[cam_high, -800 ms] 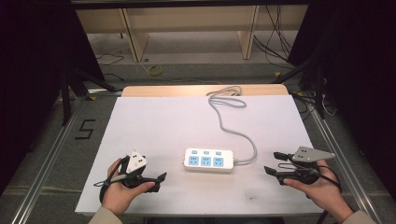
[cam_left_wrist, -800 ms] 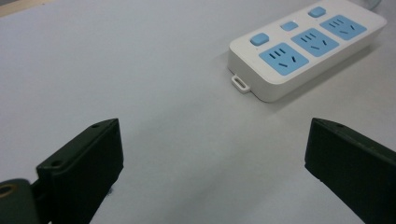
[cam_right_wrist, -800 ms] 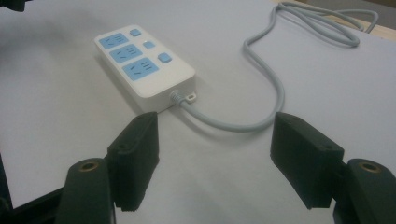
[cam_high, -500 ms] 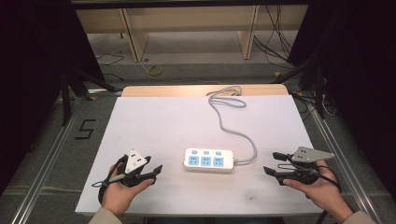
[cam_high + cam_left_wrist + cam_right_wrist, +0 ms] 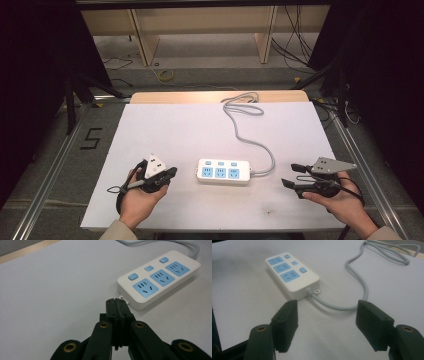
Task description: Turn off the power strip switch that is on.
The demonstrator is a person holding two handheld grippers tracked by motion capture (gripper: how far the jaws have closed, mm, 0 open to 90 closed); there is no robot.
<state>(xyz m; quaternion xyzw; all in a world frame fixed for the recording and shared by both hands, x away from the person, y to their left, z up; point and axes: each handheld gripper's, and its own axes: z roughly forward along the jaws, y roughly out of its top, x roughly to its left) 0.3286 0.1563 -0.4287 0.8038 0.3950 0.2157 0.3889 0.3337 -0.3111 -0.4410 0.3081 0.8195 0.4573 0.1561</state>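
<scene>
A white power strip (image 5: pixel 223 171) with three blue sockets and three blue buttons lies near the front middle of the white table (image 5: pixel 190 130). Its grey cable (image 5: pixel 245 135) runs back to a coil at the far edge. My left gripper (image 5: pixel 172 172) rests on the table just left of the strip, jaws shut with nothing between them. In the left gripper view its tips (image 5: pixel 116 301) point at the strip's (image 5: pixel 158 277) near end. My right gripper (image 5: pixel 291 175) stands open to the right of the strip. The right gripper view has the cable (image 5: pixel 352 305) between the open jaws (image 5: pixel 327 312), beyond them.
A wooden strip (image 5: pixel 215 96) borders the table's far edge. Shelving and loose cables stand on the floor behind. A "5" mark (image 5: pixel 91 138) is on the floor at the left. Metal rails run along both table sides.
The left gripper's jaws have come together and the hand has shifted slightly. The right gripper and the power strip have stayed in place.
</scene>
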